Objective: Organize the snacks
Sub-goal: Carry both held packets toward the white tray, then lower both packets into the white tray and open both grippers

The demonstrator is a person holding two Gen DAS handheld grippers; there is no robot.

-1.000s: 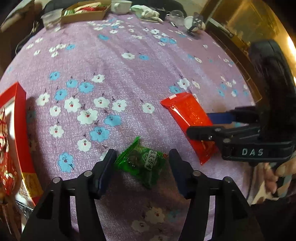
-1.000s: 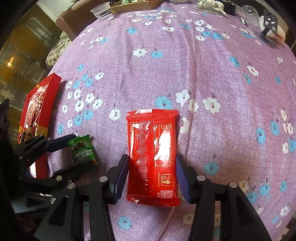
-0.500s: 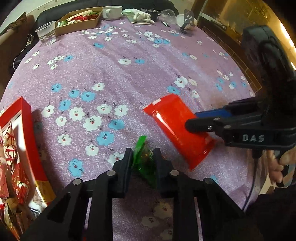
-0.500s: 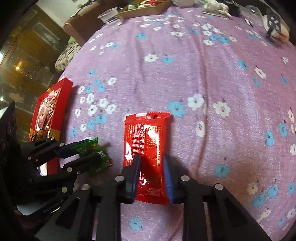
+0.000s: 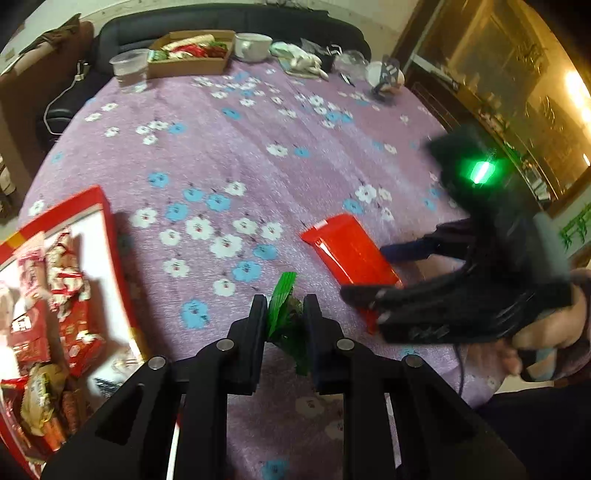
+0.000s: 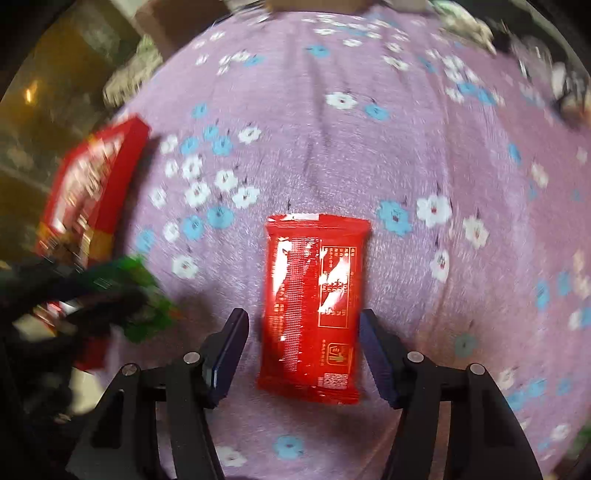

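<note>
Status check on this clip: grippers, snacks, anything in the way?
Left hand-held gripper shut on green snack. Right hand-held gripper opening, red packet between jaws, unpinched, on tablecloth. Nothing blocking red box.

We count two grippers [image 5: 284, 325] [image 6: 303, 347], one red packet [image 6: 312, 306], one green packet [image 5: 282, 314], one red box [image 5: 107, 236], one cardboard tray [image 5: 188, 68], one plastic cup [image 5: 129, 68] and one white bowl [image 5: 253, 46].

You're in a home living room: a table under a purple floral tablecloth [image 5: 258, 155], a dark sofa [image 5: 229, 22] at the frame's top, a glass-fronted wooden cabinet [image 5: 517, 92] upper right, a teacup [image 5: 253, 44].
</note>
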